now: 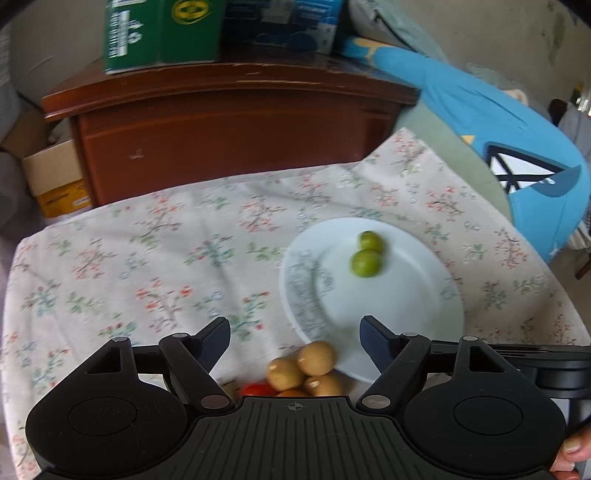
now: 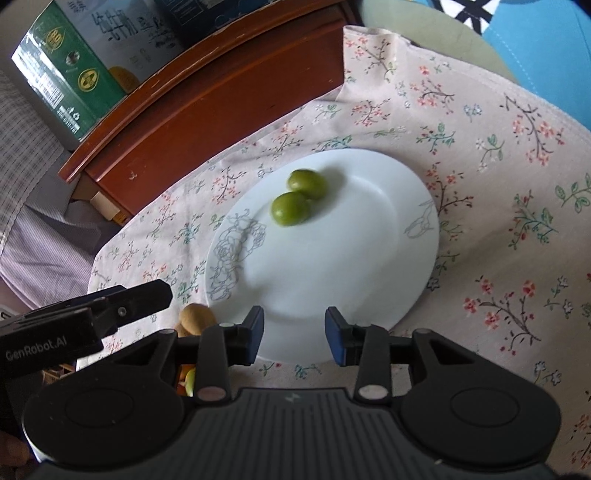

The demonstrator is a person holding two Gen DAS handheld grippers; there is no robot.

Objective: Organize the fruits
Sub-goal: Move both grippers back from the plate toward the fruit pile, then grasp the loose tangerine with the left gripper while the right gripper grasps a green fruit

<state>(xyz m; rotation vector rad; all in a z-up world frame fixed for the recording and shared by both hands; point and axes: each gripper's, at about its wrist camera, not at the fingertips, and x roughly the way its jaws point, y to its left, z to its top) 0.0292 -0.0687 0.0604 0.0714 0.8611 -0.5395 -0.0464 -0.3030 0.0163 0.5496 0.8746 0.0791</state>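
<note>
A white plate (image 1: 399, 306) with a grey flower print lies on the floral tablecloth (image 1: 147, 258). Two green fruits (image 1: 365, 263) sit side by side on its far half, touching each other (image 2: 290, 208). A pile of brown round fruits (image 1: 299, 365) with a red one (image 1: 256, 389) lies just off the plate's near-left rim. My left gripper (image 1: 295, 332) hangs open and empty above that pile. My right gripper (image 2: 295, 334) is over the plate's (image 2: 332, 258) near rim, its jaws a little apart with nothing between them. One finger of the left gripper (image 2: 147, 297) shows at the left, beside a brown fruit (image 2: 197, 317).
A dark wooden cabinet (image 1: 229, 122) stands behind the table with a green carton (image 1: 162, 33) and other boxes on it. Blue fabric (image 1: 498, 122) lies at the right. A cardboard box (image 1: 55, 173) sits at the far left.
</note>
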